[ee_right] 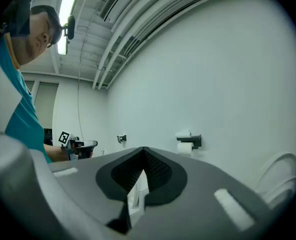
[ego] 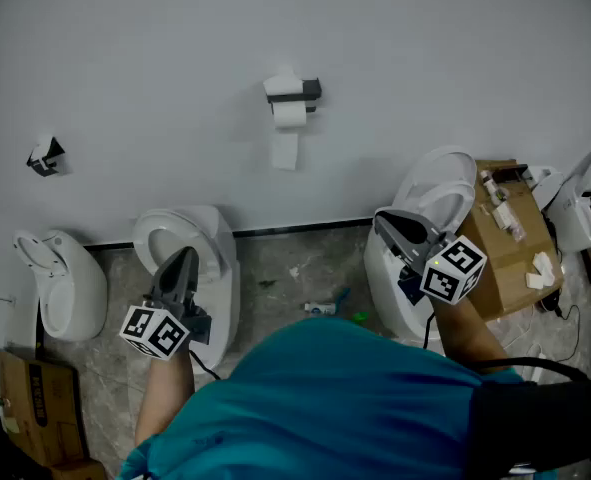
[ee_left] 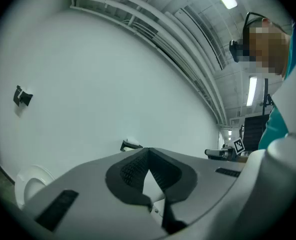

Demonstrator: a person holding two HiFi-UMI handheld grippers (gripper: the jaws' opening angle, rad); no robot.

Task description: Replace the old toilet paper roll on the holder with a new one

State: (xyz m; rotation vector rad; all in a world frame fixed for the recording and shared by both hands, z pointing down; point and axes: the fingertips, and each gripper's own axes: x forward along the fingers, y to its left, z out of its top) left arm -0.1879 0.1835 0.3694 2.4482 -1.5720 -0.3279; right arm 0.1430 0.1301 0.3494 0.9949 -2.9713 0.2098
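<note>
We hold left gripper point(ego: 183, 260) lower left, right gripper point(ego: 385, 220) centre right, jaws closed, empty; toilet paper roll point(ego: 289, 116) upper centre.

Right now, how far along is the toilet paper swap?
Nothing looks done: a roll hangs on the holder, paper trailing down. Nothing is in hand: the left hand-held gripper and right hand-held gripper are shut, empty and well back from it. Left: take that roll off and fit a new one, perhaps the spare roll resting on top.
</note>
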